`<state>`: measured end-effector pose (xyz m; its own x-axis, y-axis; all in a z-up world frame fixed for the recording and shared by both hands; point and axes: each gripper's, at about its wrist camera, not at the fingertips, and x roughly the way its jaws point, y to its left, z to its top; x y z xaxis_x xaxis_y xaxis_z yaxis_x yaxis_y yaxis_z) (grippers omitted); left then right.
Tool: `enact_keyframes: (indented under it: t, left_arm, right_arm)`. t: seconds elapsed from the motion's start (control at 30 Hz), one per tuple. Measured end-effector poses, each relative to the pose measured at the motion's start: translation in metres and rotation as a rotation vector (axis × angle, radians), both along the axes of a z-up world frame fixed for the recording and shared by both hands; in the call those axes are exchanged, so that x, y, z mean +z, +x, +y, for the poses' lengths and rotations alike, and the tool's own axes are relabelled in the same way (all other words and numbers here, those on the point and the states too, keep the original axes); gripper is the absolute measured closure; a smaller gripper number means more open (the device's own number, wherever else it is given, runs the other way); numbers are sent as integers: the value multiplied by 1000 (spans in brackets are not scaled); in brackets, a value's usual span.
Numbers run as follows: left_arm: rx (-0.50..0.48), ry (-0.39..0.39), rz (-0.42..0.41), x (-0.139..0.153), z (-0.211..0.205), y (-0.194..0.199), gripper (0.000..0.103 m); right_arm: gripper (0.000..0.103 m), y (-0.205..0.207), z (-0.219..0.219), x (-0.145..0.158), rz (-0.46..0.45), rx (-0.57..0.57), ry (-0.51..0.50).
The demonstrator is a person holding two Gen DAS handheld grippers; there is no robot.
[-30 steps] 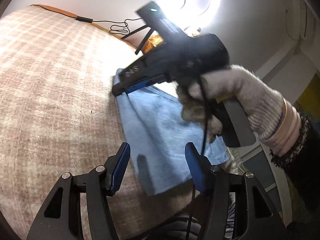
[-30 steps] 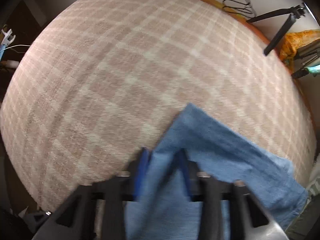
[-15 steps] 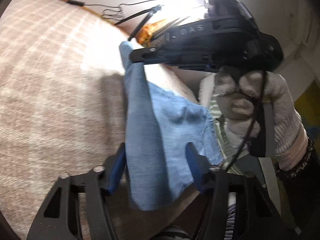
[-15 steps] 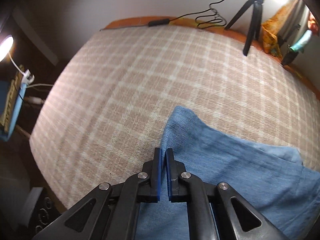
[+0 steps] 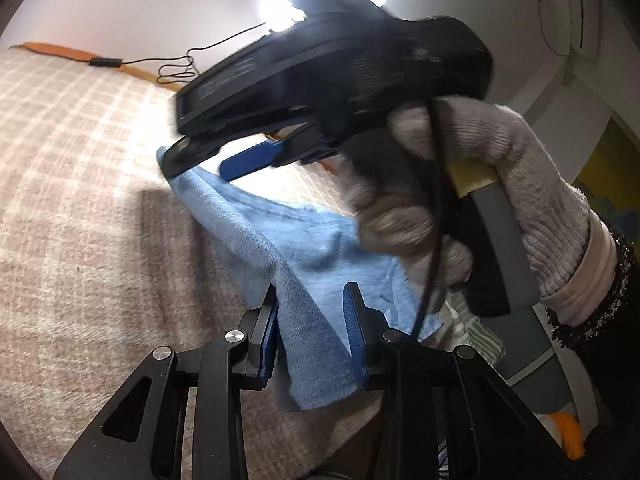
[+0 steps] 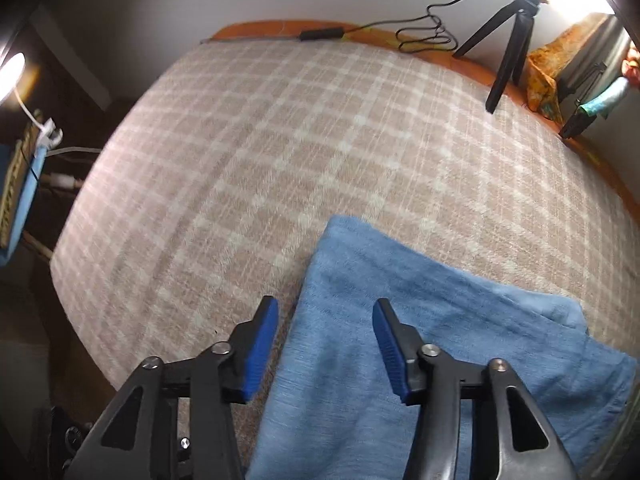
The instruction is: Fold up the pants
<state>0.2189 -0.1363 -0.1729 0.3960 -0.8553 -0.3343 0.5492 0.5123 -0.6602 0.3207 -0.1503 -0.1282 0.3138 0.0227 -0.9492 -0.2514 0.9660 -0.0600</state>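
Light blue pants lie folded on the plaid bed cover, near its front right edge. My right gripper is open, its jaws wide apart just above the fabric near the fold's far corner. In the left wrist view the right gripper is held by a gloved hand over the pants, its blue pads apart. My left gripper is open; a raised fold of the cloth stands between its jaws, touching the left pad.
A black tripod and a coiled cable stand at the bed's far edge by the orange headboard. A blue object and white cables hang off the left side. The bed drops off at front and left.
My right gripper was shut on the pants' corner, lifting it; it has now opened and the cloth lies down. The left gripper's jaws have closed in around the fold.
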Motion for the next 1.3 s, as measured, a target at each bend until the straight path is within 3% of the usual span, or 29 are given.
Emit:
enact_keyframes:
  t: [0.13,0.2,0.27,0.37,0.6,0.7,1.3]
  left_arm:
    - [-20,6,-19,6,-9,0,79]
    - [-33,14,-21,7,-15,1,81]
    - [-51,12,-19,8,-23,4,81]
    - [-80,1,-33,14,-33,8,81]
    - [-208,-5,-106,44,-80,20,81]
    - [-261,-6,-122,57,-103,24,81]
    - [-537,-4,-186,91,-266,46,84]
  right_arm:
    - [54,-3,5,-17,34,25,-60]
    - [73,-6,-1,-22,28,24,-87]
    - [88,-9,-12,-18,4,11,-41]
    - [98,-20,-33,2,-79,-10,26]
    - [100,-54,-111,49,-224,-133,218]
    - [100,-66,-143,63,-263,-179,253]
    - [101,-121,-308,120,-408,-409,212]
